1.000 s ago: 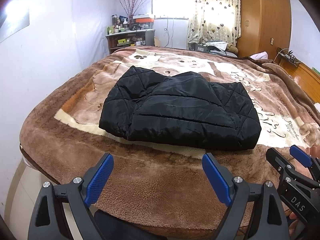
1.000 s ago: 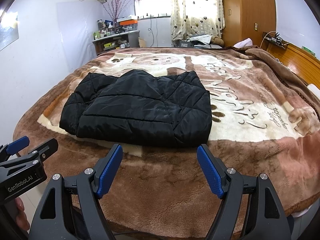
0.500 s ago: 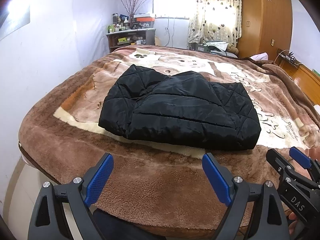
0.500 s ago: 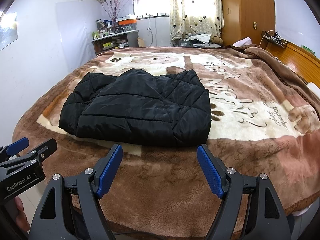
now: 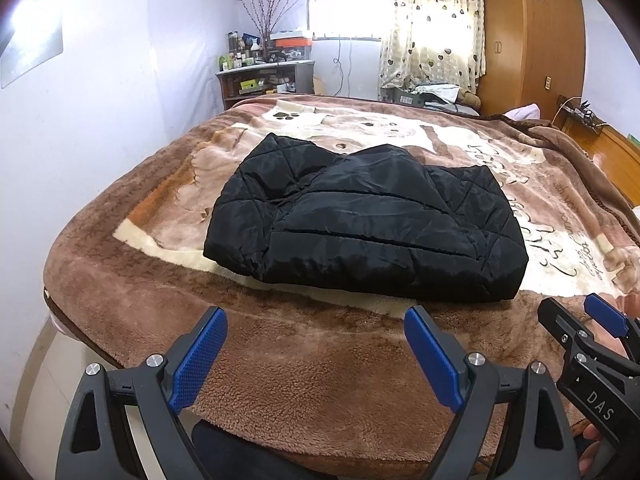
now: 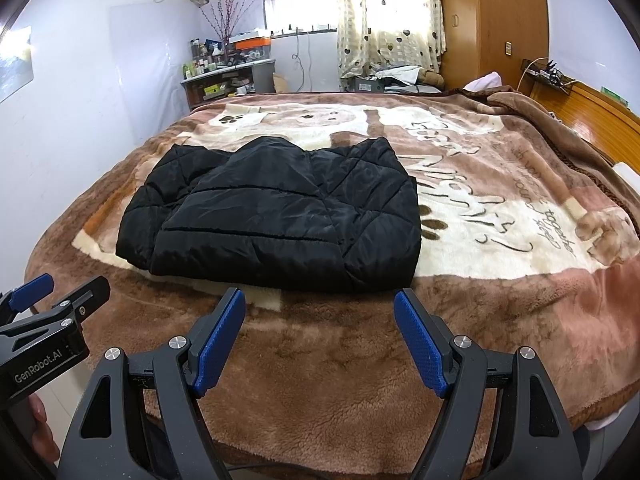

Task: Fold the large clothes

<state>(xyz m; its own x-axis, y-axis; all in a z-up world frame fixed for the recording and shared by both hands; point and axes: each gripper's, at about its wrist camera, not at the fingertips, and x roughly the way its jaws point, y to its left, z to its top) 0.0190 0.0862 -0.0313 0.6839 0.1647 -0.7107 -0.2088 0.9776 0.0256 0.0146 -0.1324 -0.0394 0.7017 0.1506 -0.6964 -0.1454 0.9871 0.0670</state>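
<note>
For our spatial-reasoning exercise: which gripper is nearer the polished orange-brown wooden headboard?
Right. The right gripper hovers on the side toward the wooden headboard; the left gripper hovers beside it, farther from that board.

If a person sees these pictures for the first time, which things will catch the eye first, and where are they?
First comes the black quilted jacket, folded into a thick bundle and lying in the middle of the brown plush blanket that covers the bed. Next come the blue-padded left gripper and right gripper, both open and empty, held over the near edge of the bed short of the jacket. Behind the bed, the bright window with the heart-patterned curtain draws the eye.
</note>
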